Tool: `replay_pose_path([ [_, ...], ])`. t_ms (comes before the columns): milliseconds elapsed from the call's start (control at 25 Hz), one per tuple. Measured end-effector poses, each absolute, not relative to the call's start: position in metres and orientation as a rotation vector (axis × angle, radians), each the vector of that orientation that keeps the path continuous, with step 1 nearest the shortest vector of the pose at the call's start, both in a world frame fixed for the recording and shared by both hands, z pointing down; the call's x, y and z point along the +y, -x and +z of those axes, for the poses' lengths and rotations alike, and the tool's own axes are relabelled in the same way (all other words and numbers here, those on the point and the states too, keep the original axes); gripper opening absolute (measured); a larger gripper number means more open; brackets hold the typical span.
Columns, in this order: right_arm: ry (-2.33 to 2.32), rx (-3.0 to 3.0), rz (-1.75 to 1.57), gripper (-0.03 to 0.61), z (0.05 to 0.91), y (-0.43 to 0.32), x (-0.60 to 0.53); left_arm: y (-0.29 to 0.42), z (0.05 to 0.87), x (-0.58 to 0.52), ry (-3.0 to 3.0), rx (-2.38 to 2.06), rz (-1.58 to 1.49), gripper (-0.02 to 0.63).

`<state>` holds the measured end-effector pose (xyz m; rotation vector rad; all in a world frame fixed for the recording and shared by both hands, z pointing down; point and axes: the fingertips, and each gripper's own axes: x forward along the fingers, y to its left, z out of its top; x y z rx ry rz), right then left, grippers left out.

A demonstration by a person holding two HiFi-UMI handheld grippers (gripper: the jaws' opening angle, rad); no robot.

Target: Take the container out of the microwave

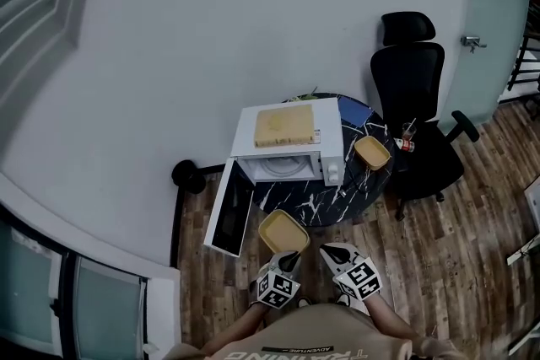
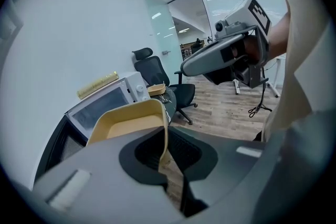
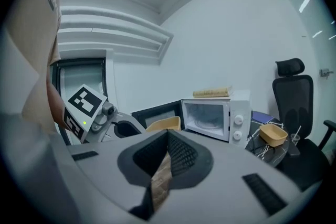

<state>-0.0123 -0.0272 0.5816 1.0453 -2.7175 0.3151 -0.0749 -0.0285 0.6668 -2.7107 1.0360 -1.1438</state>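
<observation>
Floor: wood planks (image 1: pixel 456 232) fill the lower and right parts of the head view.
Chair: a black office chair (image 1: pixel 418 114) at upper right, just beside the table's right edge.
Table: round with a dark marbled top (image 1: pixel 337 198), at centre frame.
Microwave: white (image 1: pixel 291 152), standing on the table at centre, its white cavity facing the person.
Door: the dark door (image 1: pixel 229 211) is swung wide open toward lower left.
Slab: a flat tan slab (image 1: pixel 285 125) lies on the microwave's top.
Container: a yellow open tub (image 1: pixel 283 232), out of the microwave and held in the air at lower centre, just below the table's near edge and to the right of the door.
Bowl: a second yellow bowl (image 1: pixel 371 153) sits on the table, right of the microwave.
Left gripper: at lower centre (image 1: pixel 289 259), its jaws clenched on the container's near wall.
Right gripper: just right of the left one (image 1: pixel 337 252), jaws closed together with nothing between them, apart from the container.
</observation>
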Motion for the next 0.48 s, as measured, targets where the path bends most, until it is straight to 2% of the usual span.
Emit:
replay_pose_path([
  [480,-1.053,-2.703,0.240,0.008,0.567,0.029,-0.022,0.091,0.660,-0.026,2.825,1.008,-1.088,0.025],
])
